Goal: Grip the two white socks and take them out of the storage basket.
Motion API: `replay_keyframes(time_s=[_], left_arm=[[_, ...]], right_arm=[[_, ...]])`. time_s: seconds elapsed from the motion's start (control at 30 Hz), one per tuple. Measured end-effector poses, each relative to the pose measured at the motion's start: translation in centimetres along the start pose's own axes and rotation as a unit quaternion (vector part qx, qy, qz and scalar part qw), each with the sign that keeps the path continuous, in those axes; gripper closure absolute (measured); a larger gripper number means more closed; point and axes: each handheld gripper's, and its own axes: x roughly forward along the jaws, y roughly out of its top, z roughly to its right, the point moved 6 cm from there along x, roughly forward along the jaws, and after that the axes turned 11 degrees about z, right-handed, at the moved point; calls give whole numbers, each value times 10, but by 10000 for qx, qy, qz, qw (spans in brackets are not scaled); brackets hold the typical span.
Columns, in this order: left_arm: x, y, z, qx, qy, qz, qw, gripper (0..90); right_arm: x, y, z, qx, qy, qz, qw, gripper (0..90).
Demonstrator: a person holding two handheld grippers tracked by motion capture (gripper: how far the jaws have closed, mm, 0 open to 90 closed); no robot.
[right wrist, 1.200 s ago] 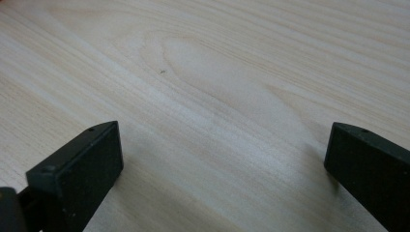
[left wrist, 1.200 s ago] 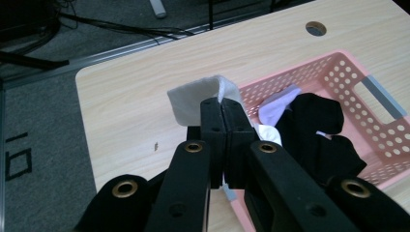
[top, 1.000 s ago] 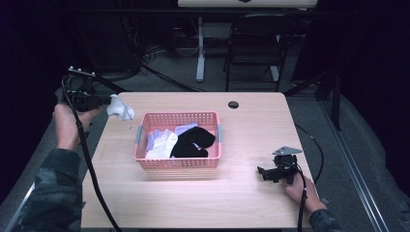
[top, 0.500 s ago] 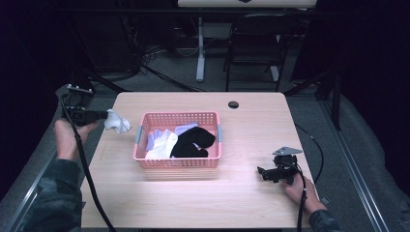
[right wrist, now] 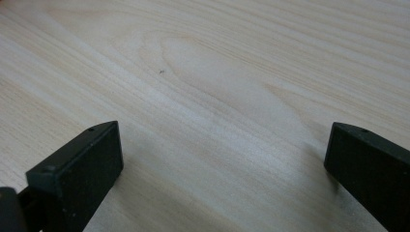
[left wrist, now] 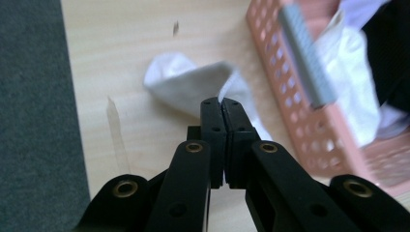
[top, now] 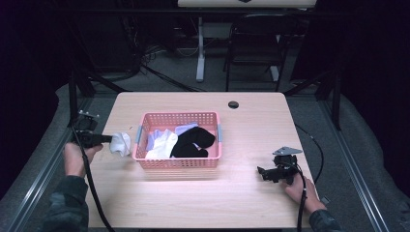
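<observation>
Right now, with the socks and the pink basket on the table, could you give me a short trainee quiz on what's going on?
1. True or false: the left gripper is shut on the white sock.
2. Where does that sock lie: (a) inside the pink basket, (b) on the table beside it, (c) on the floor?
3. How do the right gripper's jaws stand?

Key: 1 true. 2 b. 3 open, with bare tabletop between them.
</observation>
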Motion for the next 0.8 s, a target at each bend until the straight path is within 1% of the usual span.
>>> replay_keyframes(time_s=[0.03, 0.1, 0.17, 0.2, 0.23, 0.27, 0.3, 0.33, 0.37, 0.4, 0.43, 0.47, 0.5, 0.53, 0.57, 0.6, 0.67, 0.73, 0.77, 0.8], left_arm=[[0, 0, 0, 0, 0, 0, 10000, 889], [7, -10, -3, -108, -38, -43, 9999, 887], [17, -27, -6, -233, -144, -123, 9995, 878], [17, -27, -6, -233, -144, -123, 9995, 860], [24, -37, -7, -298, -325, -196, 9988, 826], [24, -37, -7, -298, -325, -196, 9988, 780], [26, -39, -8, -413, -433, -180, 9980, 751], [26, -39, -8, -413, -433, -180, 9980, 715], [25, -37, -7, -435, -458, -125, 9979, 659], [25, -37, -7, -435, -458, -125, 9979, 611], [22, -33, -3, -355, -443, -62, 9984, 555], [22, -33, -3, -355, -443, -62, 9984, 495], [15, -22, -1, -354, -334, 129, 9987, 441], [15, -22, -1, -354, -334, 129, 9987, 391], [11, -18, 2, -329, -340, 185, 9987, 391], [7, -14, 6, -285, -310, 250, 9988, 356], [0, -5, 13, -169, -320, 357, 9987, 288], [-5, 7, 21, -141, -331, 493, 9981, 250], [-7, 12, 26, -99, -340, 525, 9980, 217], [-8, 17, 31, -43, -370, 534, 9979, 217]], right_arm=[[0, 0, 0, 0, 0, 0, 10000, 0], [0, 0, 0, 2, 3, -1, 10000, 0], [0, 0, 0, 1, 1, -2, 10000, 0], [0, 0, 0, 1, 1, -2, 10000, 0], [0, 0, 0, 2, 5, -3, 10000, 0], [0, 0, 0, 2, 5, -3, 10000, 0], [0, 0, 0, 1, 7, -2, 10000, 0], [0, 0, 0, 1, 7, -2, 10000, 0], [0, 0, 0, -1, 6, -5, 10000, 0], [0, 0, 0, -1, 6, -5, 10000, 0], [0, 0, 0, 0, 6, -5, 10000, 0], [0, 0, 0, 0, 6, -5, 10000, 0], [0, 0, 0, -10, 3, 2, 10000, 0], [0, 0, 0, -10, 3, 2, 10000, 0], [0, 0, 0, -1, 7, -2, 10000, 0], [0, 0, 0, -1, 7, -3, 10000, 0], [0, 0, 0, 0, 7, -1, 10000, 0], [0, 0, 0, -2, 5, -3, 10000, 0], [0, 0, 0, -2, 5, -3, 10000, 0], [0, 0, 0, -2, 5, -3, 10000, 0]])
